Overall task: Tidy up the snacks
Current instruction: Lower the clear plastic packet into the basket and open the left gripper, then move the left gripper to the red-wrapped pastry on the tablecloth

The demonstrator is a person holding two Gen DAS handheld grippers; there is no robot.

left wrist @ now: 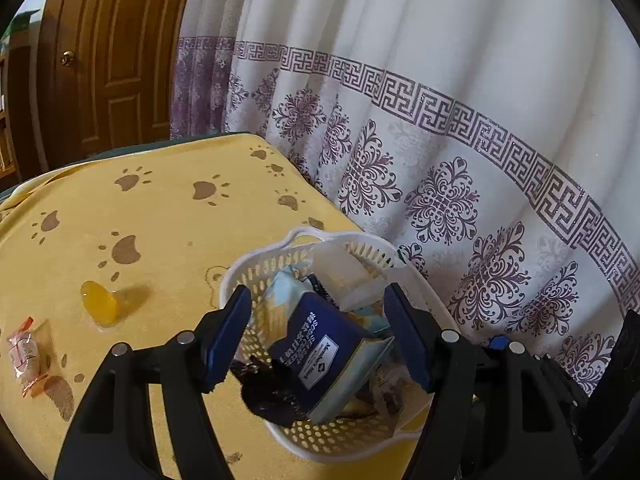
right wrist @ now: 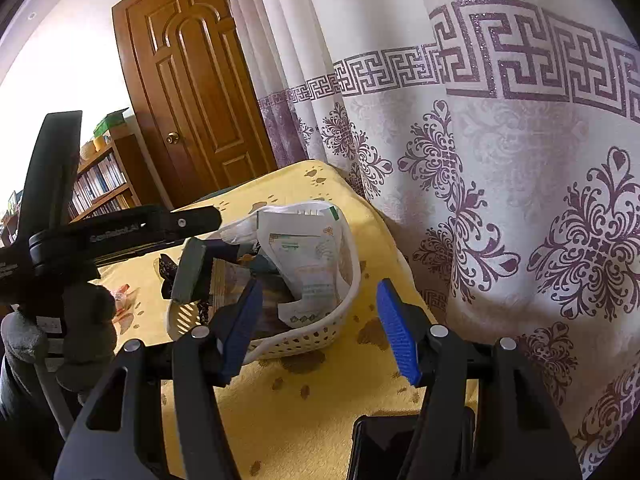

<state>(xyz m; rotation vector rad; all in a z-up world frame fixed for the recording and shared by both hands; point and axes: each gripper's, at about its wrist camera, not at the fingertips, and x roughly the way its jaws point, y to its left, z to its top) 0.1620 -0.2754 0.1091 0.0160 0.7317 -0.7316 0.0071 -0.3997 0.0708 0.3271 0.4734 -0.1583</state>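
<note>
While the left tool (left wrist: pixel 318 334) hangs over the white basket (left wrist: pixel 316 438) at lower centre of its view, its blue pads (left wrist: pixel 226 336) stand wide apart and grip nothing; a navy snack packet (left wrist: pixel 320 354) lies between them, tilted on the heap inside the basket, and whether either pad touches it is hard to tell. Pale wrappers and a dark crumpled one fill the basket, their labels unreadable. At the left of that frame, on the yellow paw-print surface (left wrist: pixel 160 208), lie an amber jelly cup (left wrist: pixel 100 304) and a pink-wrapped candy (left wrist: pixel 24 352), well apart from the basket. The right tool (right wrist: pixel 320 330) is likewise spread open and empty, low in its frame, just before the basket's near rim. A dark object (right wrist: pixel 380 448) at the bottom edge is cut off.
</note>
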